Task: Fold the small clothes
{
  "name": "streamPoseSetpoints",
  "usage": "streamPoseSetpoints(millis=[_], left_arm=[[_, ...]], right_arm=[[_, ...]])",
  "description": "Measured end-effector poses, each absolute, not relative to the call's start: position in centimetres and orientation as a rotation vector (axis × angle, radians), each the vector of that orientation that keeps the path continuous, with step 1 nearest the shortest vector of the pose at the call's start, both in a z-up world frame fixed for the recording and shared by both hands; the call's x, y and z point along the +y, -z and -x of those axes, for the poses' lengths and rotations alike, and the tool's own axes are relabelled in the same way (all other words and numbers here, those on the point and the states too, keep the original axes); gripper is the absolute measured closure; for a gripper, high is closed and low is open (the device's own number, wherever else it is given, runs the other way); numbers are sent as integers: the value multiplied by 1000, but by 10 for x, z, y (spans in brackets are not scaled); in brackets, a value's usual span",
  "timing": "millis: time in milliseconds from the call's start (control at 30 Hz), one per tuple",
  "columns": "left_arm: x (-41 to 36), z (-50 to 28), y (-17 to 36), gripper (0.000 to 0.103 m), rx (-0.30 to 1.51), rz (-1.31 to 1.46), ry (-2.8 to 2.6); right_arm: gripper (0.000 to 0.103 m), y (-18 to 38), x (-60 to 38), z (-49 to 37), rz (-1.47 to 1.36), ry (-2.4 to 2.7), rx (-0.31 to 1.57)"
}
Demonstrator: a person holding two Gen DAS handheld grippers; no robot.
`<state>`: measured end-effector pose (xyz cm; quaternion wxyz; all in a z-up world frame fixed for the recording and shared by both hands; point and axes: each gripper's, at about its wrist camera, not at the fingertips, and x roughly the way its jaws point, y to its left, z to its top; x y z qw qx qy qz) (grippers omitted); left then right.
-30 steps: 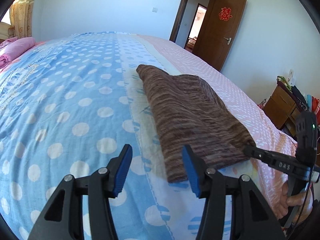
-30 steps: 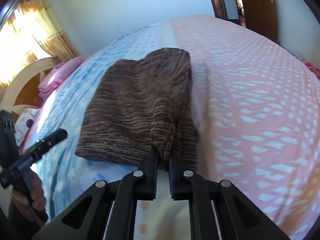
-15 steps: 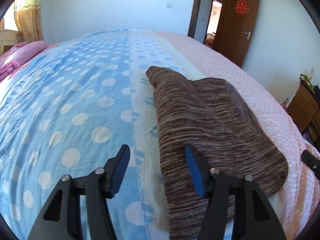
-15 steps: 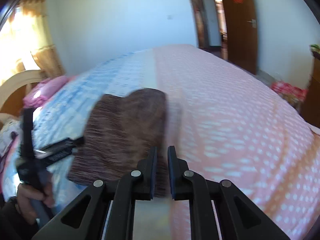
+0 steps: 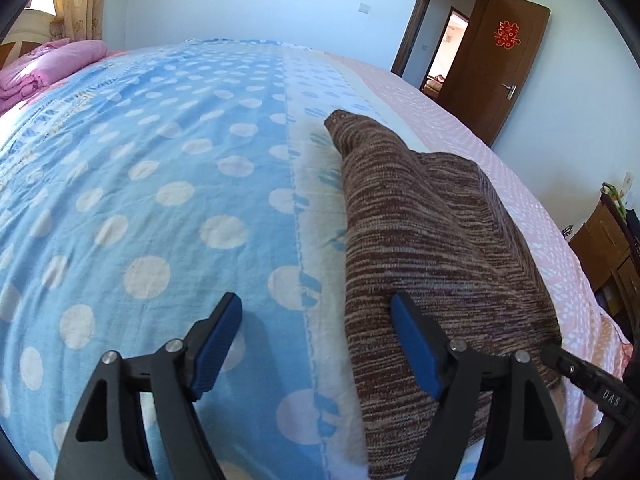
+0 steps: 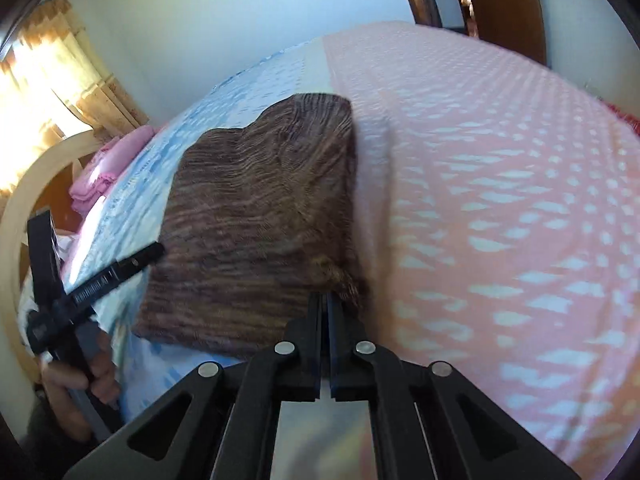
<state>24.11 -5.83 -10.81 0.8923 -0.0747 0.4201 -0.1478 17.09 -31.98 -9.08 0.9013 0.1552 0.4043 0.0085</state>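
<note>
Sweater (image 5: 432,248) lies on the bed (image 5: 160,184), along the seam between the blue dotted cover and the pink one. Our right gripper (image 6: 325,300) is pinched tight on its near corner – a hold that lets us carry that edge over for a fold. Our left gripper (image 5: 316,340) hangs with fingers wide apart at the sweater's near left edge – placed, we judge, to take the other corner.

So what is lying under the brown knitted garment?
The brown knitted garment lies on the bedsheet, across its blue dotted and pink parts. Whether anything lies between them cannot be seen; the knit covers that area.
</note>
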Motion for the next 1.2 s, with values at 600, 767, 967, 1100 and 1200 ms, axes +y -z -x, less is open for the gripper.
streamPoseSetpoints(millis=[600, 767, 967, 1100, 1200], left_arm=[[-93, -281, 60, 24, 790, -5, 299], [-118, -314, 54, 24, 757, 12, 259], [-119, -354, 99, 18, 855, 22, 82], [-106, -359, 111, 7, 898, 95, 84], [-110, -360, 114, 7, 906, 77, 85]], right_arm=[[99, 59, -312, -169, -189, -14, 745], [99, 24, -313, -227, -134, -13, 659], [99, 38, -308, -322, -92, -27, 727], [99, 83, -306, -373, -43, -22, 838], [99, 80, -322, -373, -119, -58, 817]])
